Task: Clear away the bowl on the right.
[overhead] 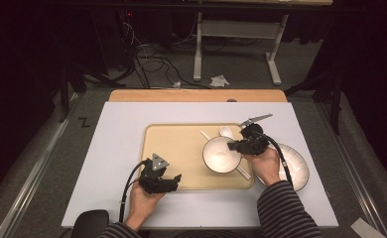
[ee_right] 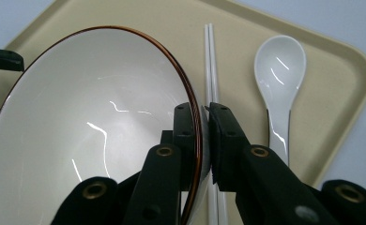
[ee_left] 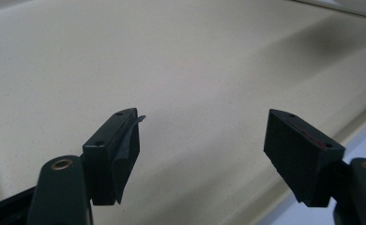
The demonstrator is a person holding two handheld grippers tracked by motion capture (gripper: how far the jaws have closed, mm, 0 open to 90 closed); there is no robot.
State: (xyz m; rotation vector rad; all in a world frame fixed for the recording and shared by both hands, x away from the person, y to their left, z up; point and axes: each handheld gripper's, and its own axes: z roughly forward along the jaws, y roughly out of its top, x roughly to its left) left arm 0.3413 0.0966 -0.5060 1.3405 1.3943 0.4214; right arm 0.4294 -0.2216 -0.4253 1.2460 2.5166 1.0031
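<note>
Our right gripper (ee_right: 203,136) has its jaws clamped on the rim of the bowl (ee_right: 92,126), one jaw inside the rim and one outside, as the right gripper view shows up close. Our left gripper (ee_left: 202,150) has its jaws spread wide apart with nothing between them, hovering over the bare floor of the tray (ee_left: 181,61) near its front edge. The bowl is white and glossy inside, with a thin brown line running round its rim; it sits over the right part of the beige tray, tilted in the right gripper view. That view also gives us what the high view barely resolves: a pair of white chopsticks (ee_right: 210,61) lying straight on the tray just beside the bowl and passing under our jaws, and a white soup spoon (ee_right: 279,75) just beyond them. The high view gives us the wider layout: the tray on a pale table (overhead: 117,148), and a white plate (overhead: 298,163) on the table just right of the tray, behind our right hand (overhead: 266,166).
</note>
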